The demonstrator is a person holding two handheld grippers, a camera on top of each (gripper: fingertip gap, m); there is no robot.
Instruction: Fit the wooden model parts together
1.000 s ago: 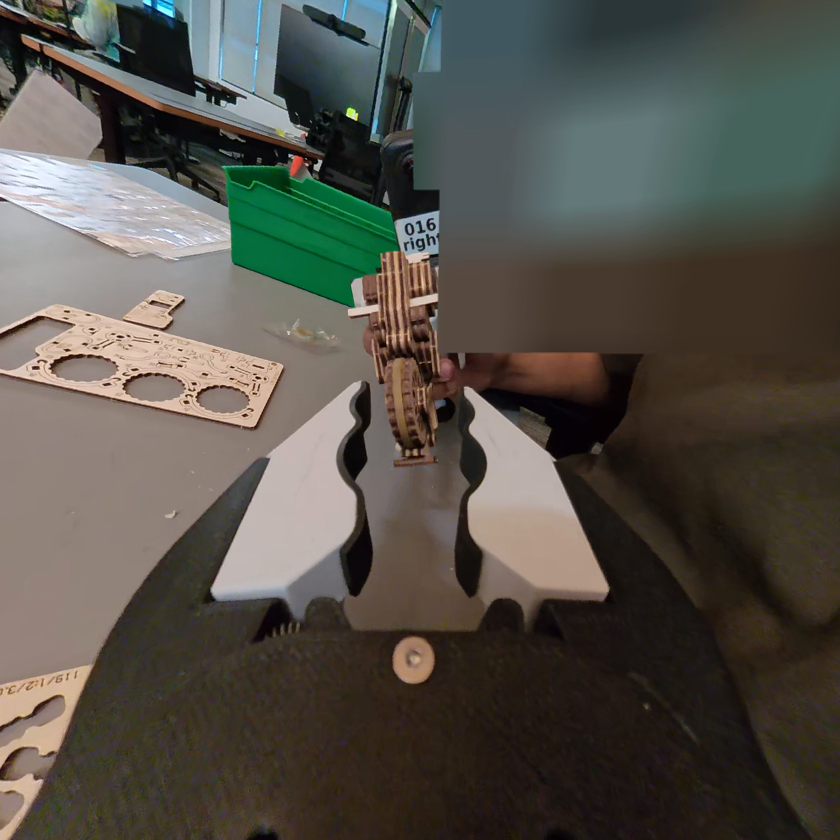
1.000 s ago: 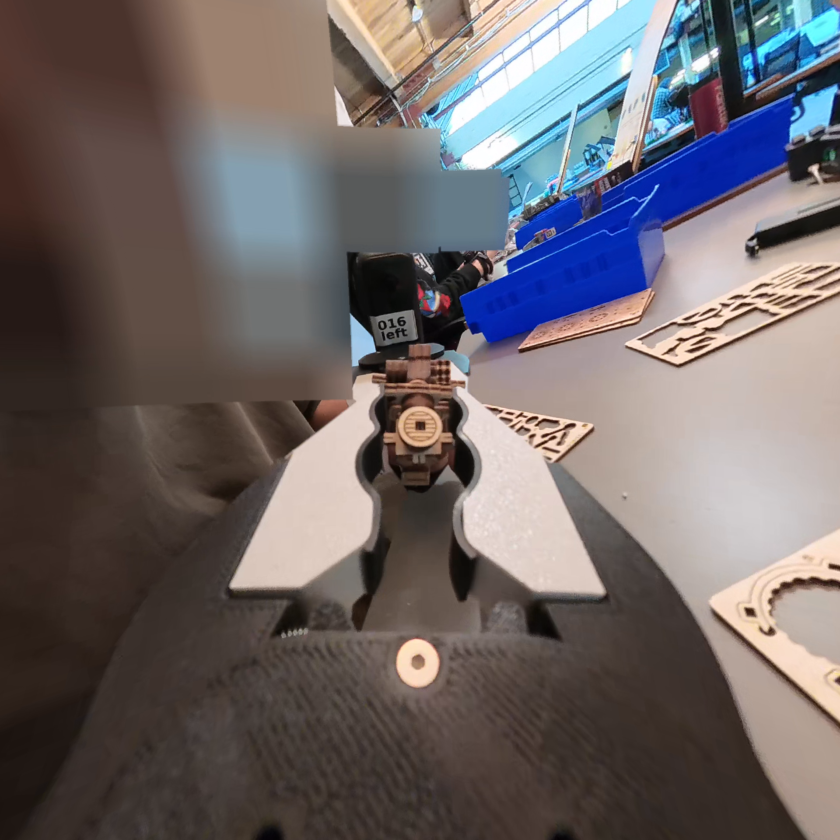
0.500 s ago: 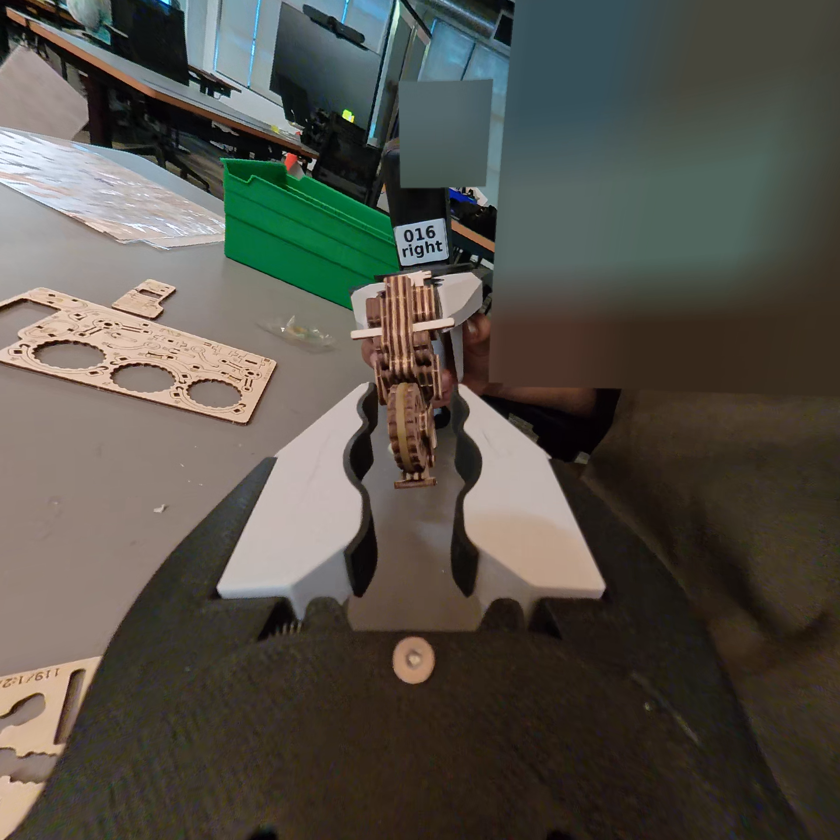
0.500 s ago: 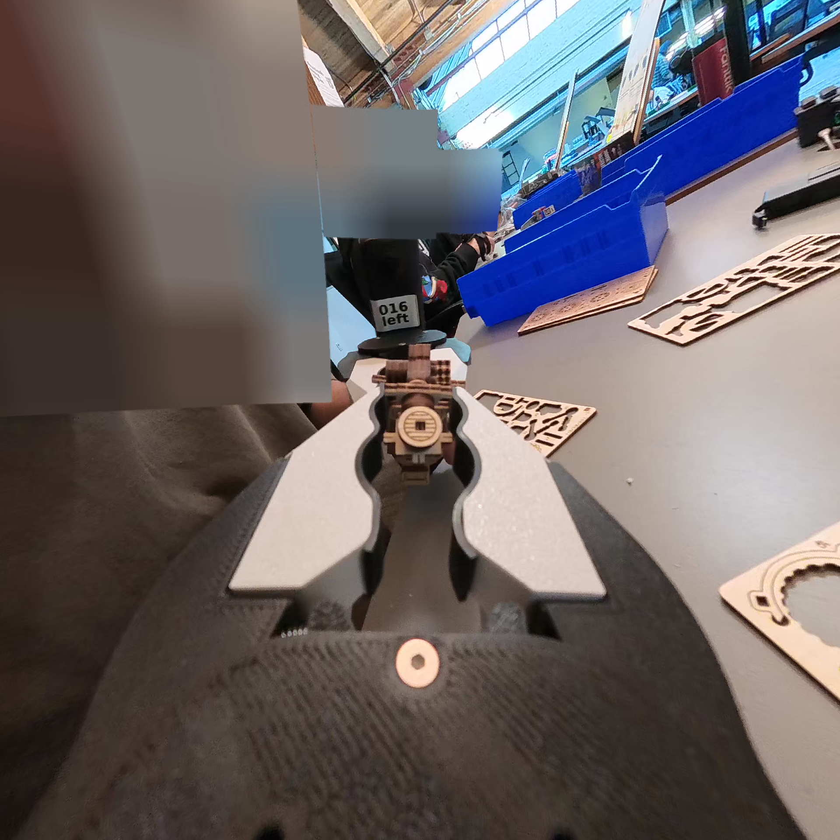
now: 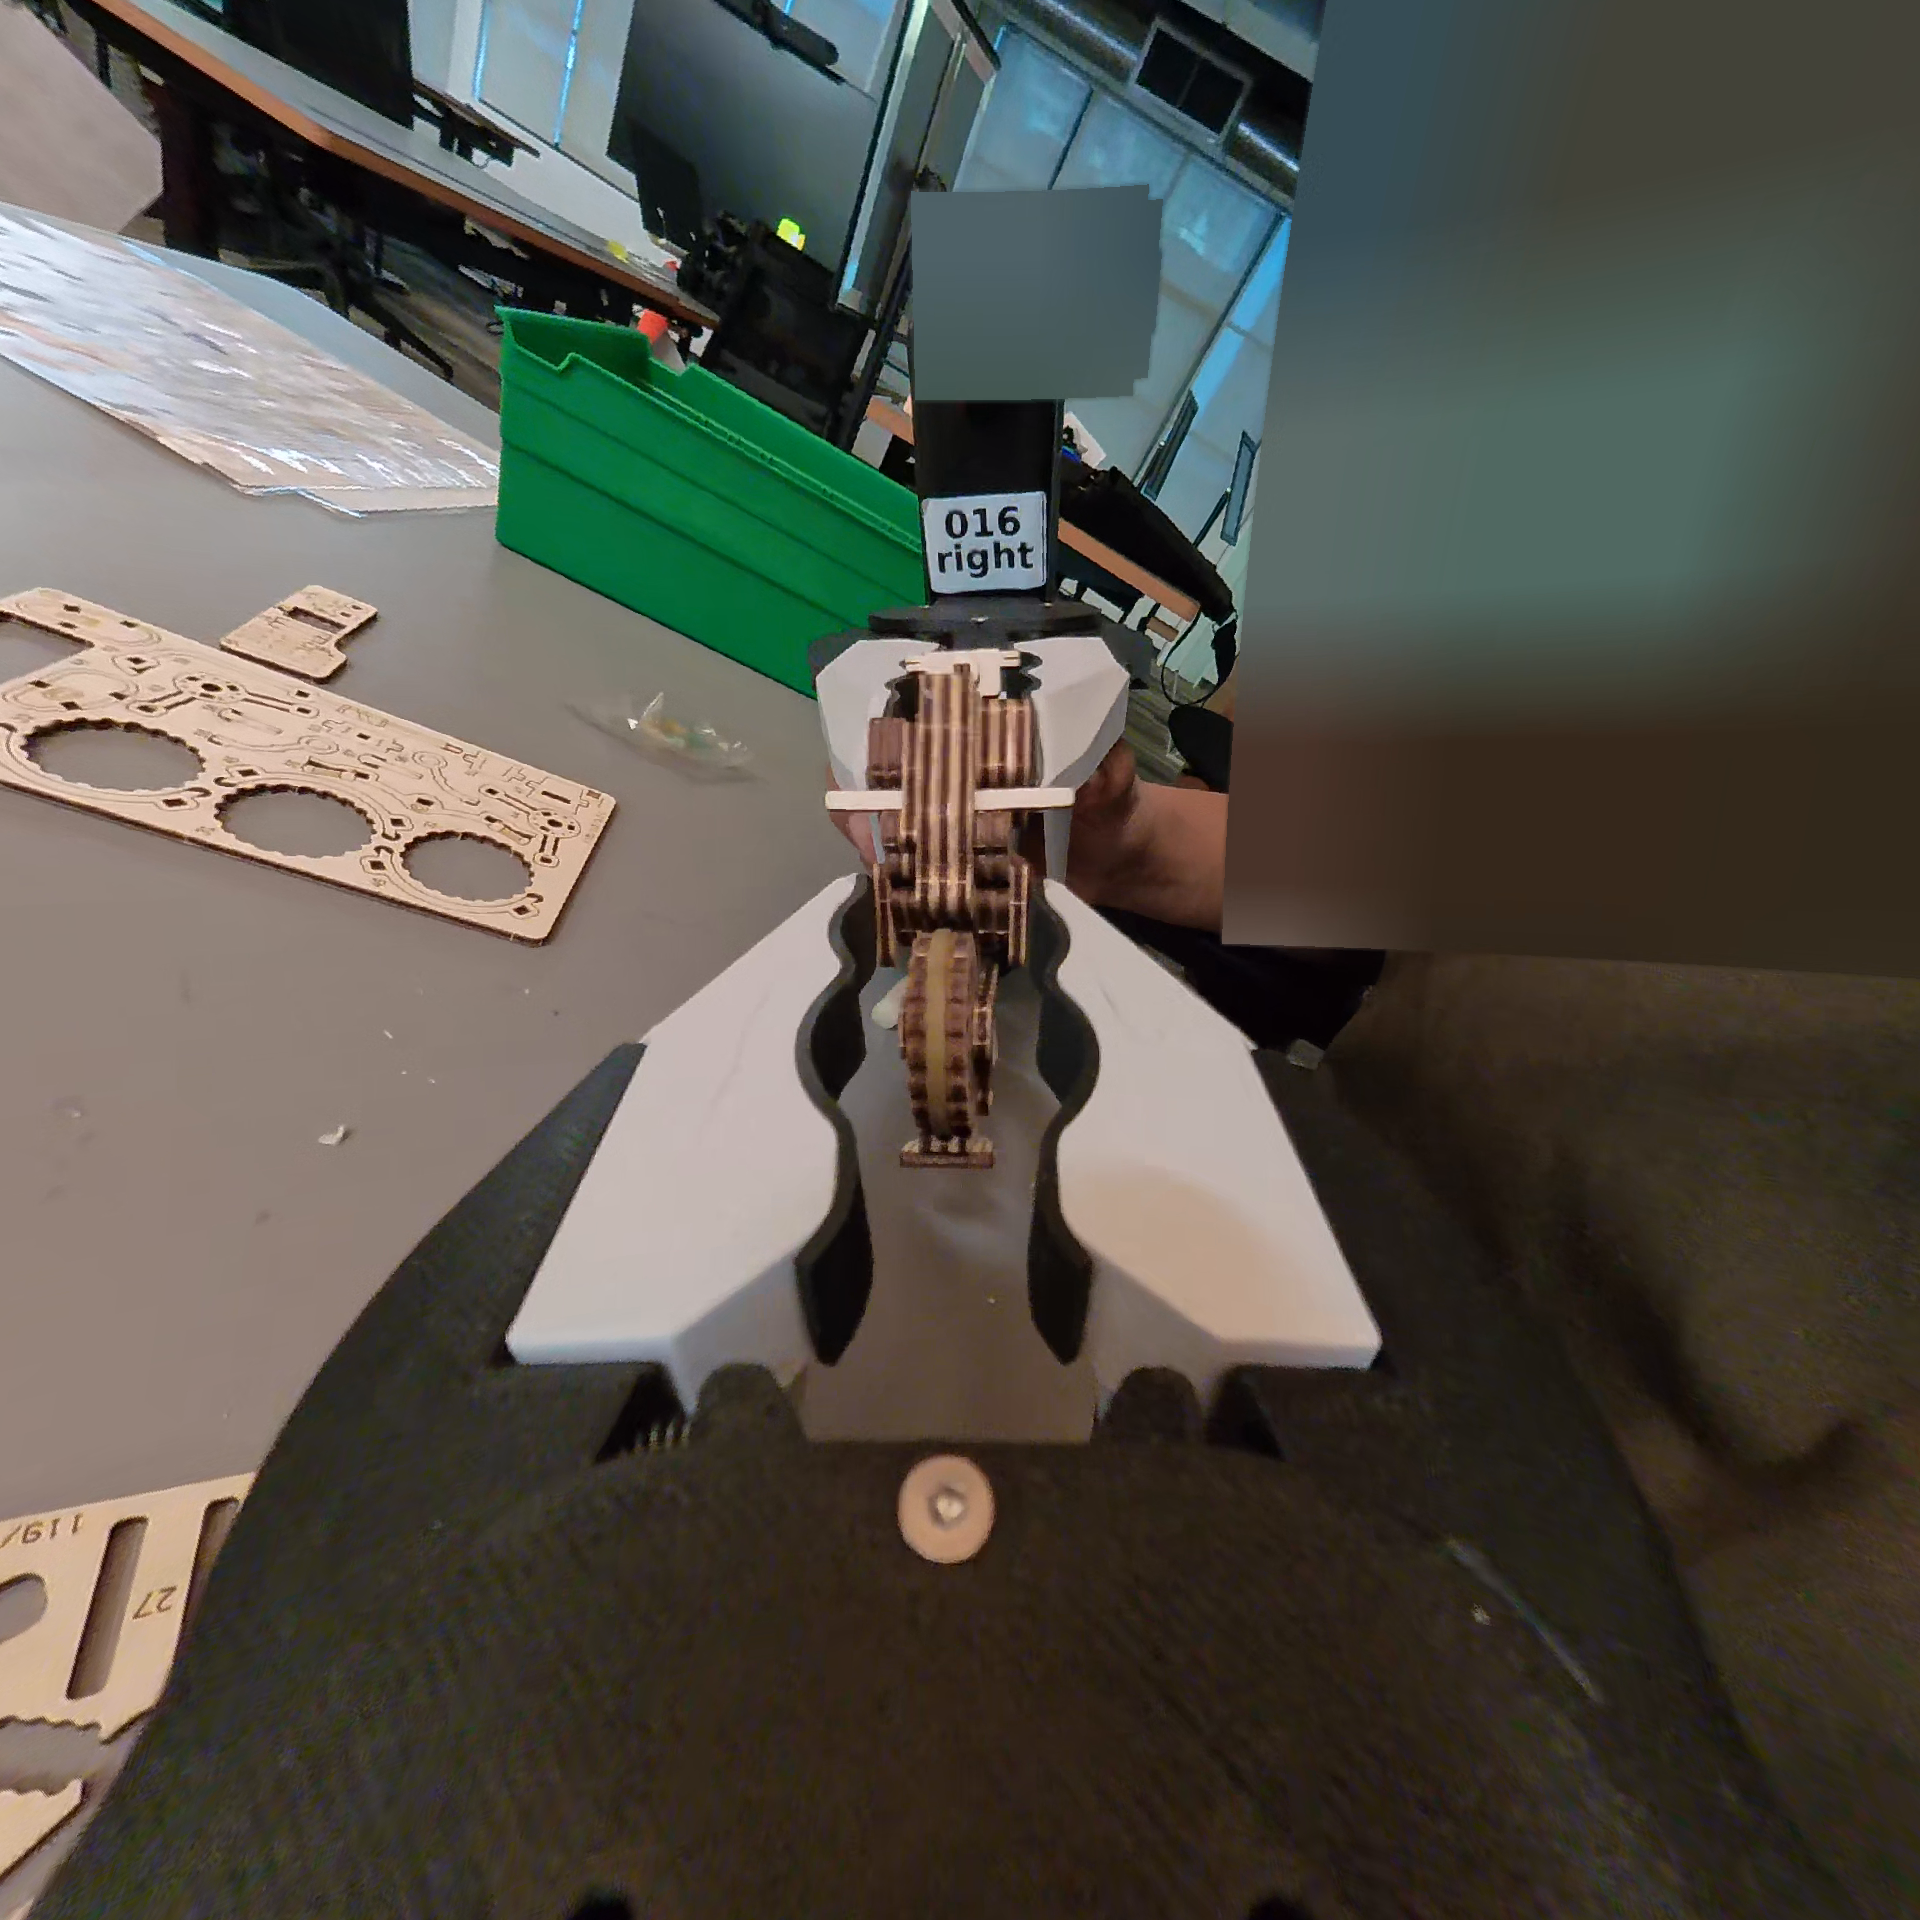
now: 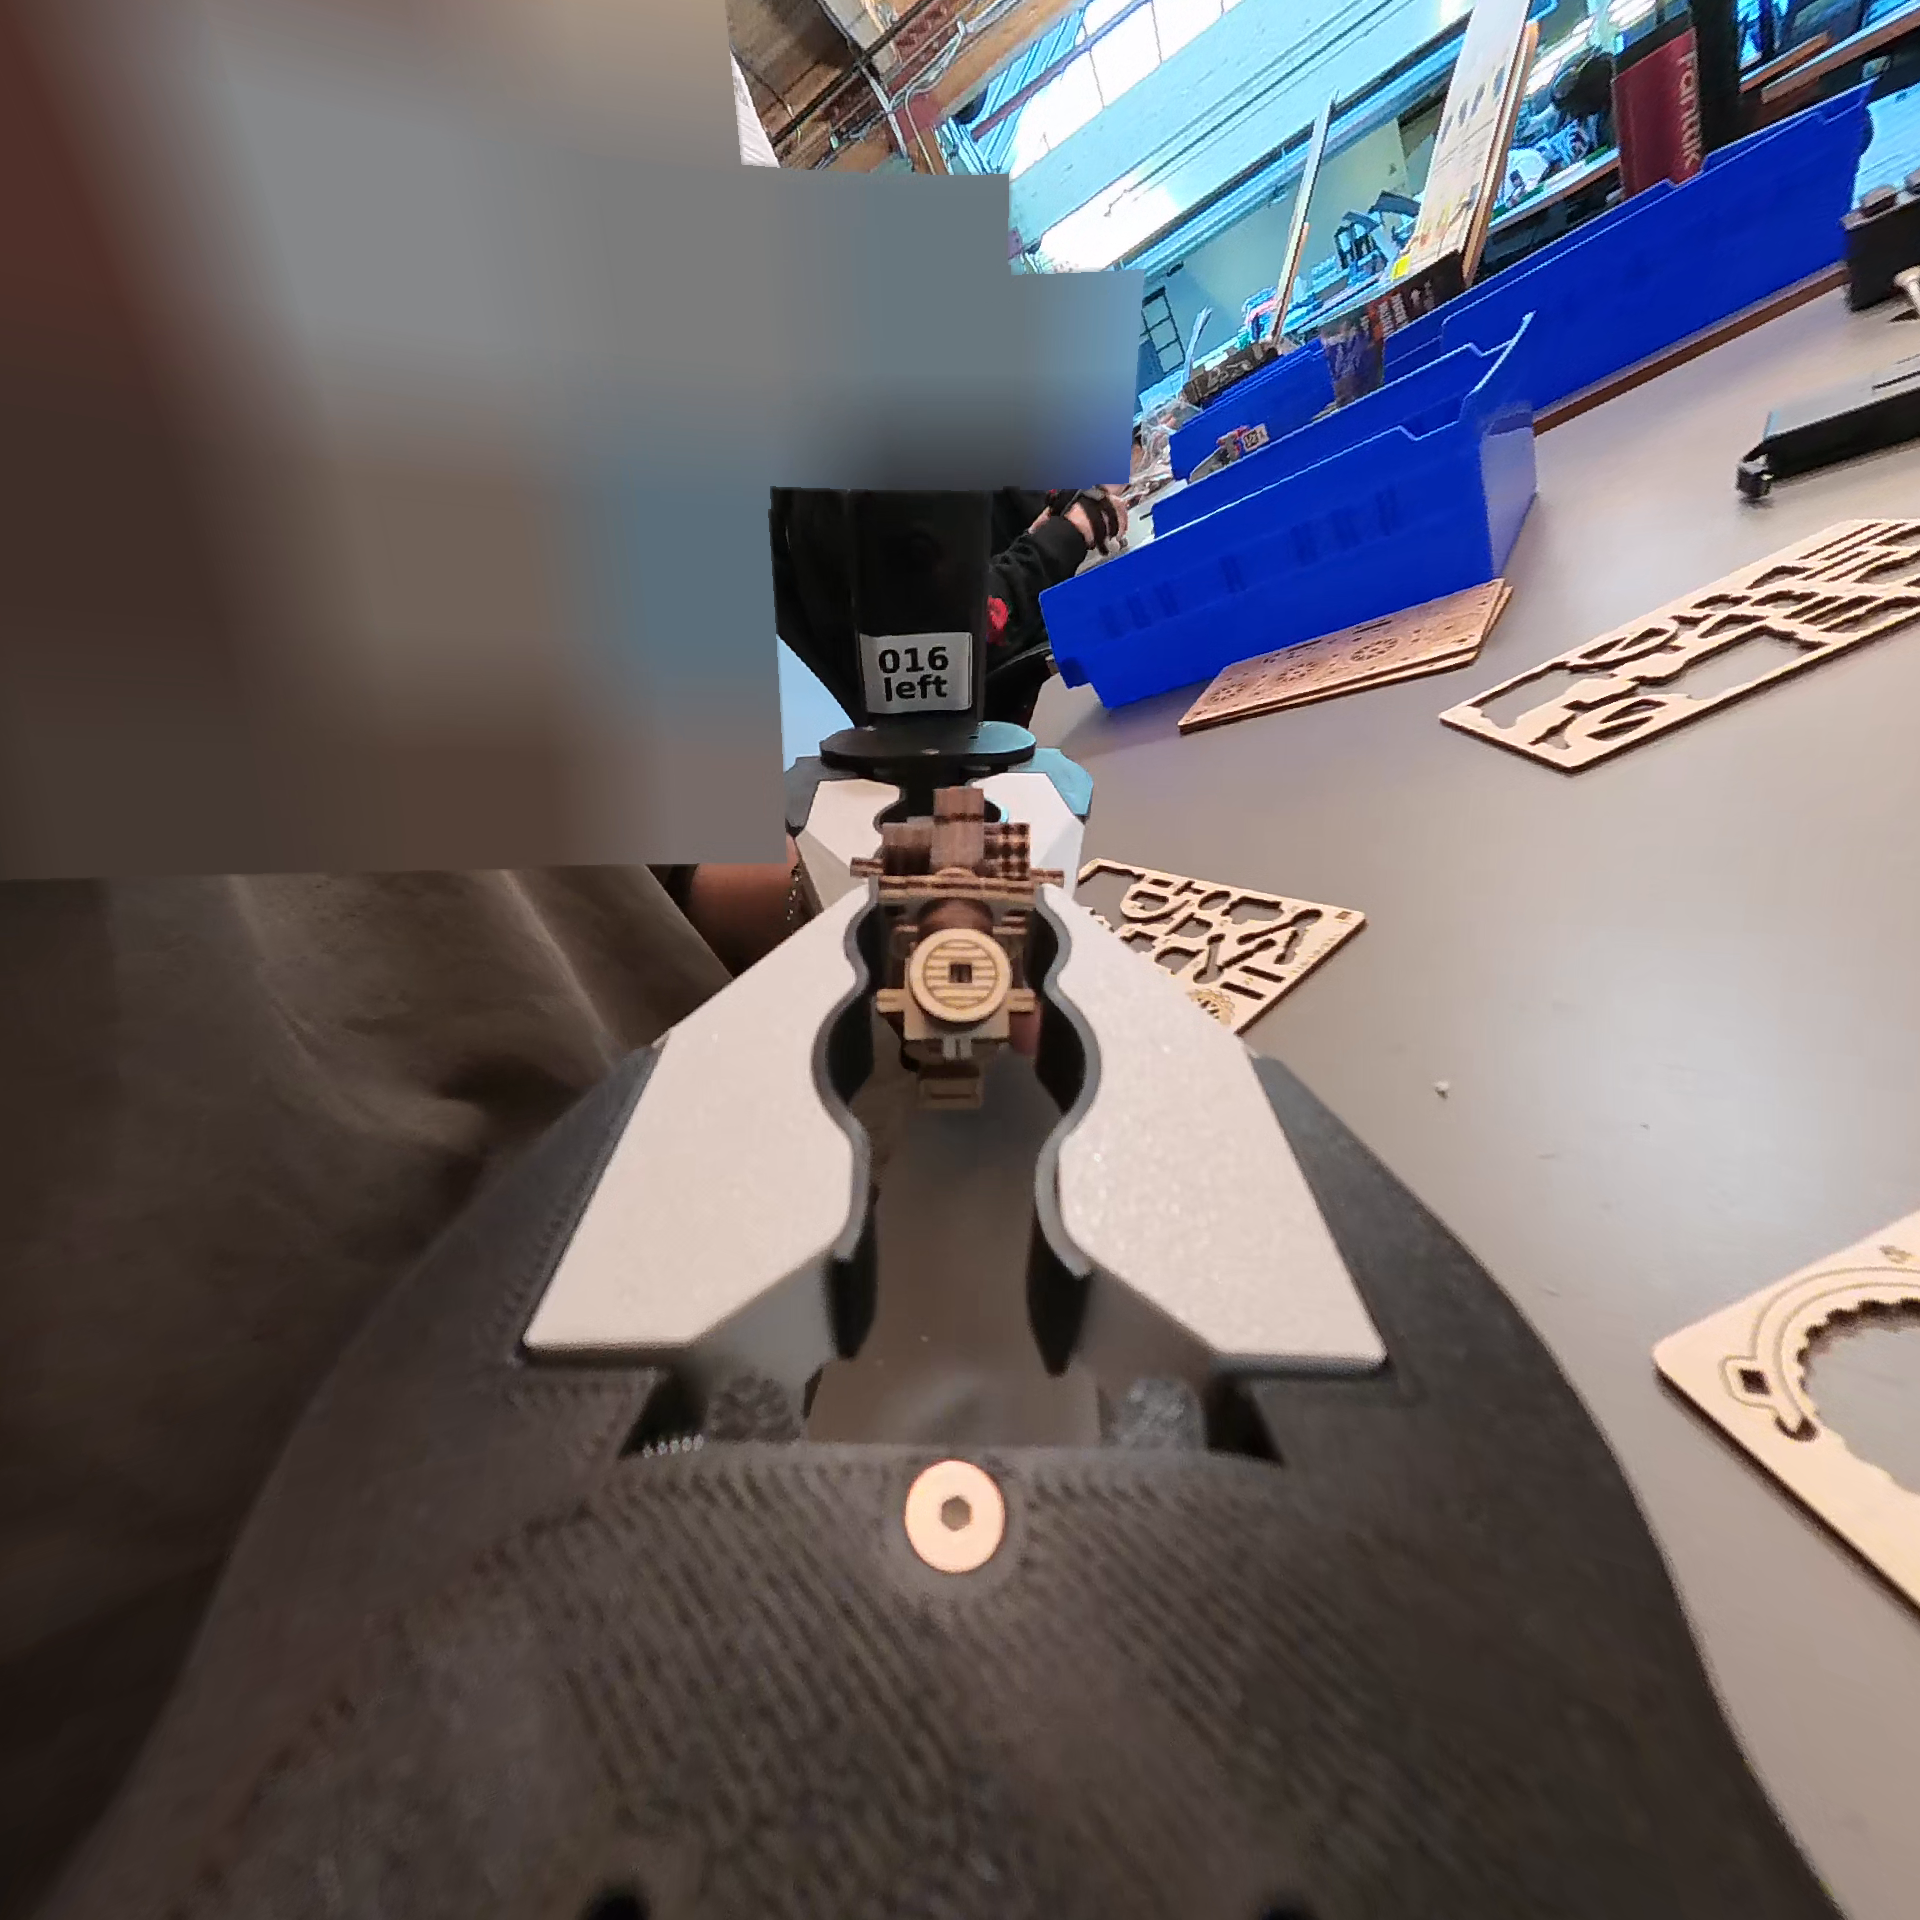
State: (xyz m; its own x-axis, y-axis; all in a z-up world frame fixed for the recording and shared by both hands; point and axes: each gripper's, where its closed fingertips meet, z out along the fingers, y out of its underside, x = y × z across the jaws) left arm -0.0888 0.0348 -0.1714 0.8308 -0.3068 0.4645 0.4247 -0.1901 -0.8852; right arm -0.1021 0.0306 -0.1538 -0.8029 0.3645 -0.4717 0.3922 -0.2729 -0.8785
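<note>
- Left of the wooden model (image 5: 951, 883): punched plywood sheet (image 5: 301, 769) flat on the grey table (image 5: 260, 1039).
- Centre: left gripper (image 5: 951, 914) narrowed, fingertips seemingly pinching the model's near end.
- Just behind the model: right gripper (image 6: 956, 935) clamped on its far end, model aloft above the table.

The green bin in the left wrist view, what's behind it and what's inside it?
Behind the green bin stand long desks with dark monitors and windows beyond. Inside, only something small and red-orange shows above the rim. The bin's walls hide the rest, so its contents cannot be told.
</note>
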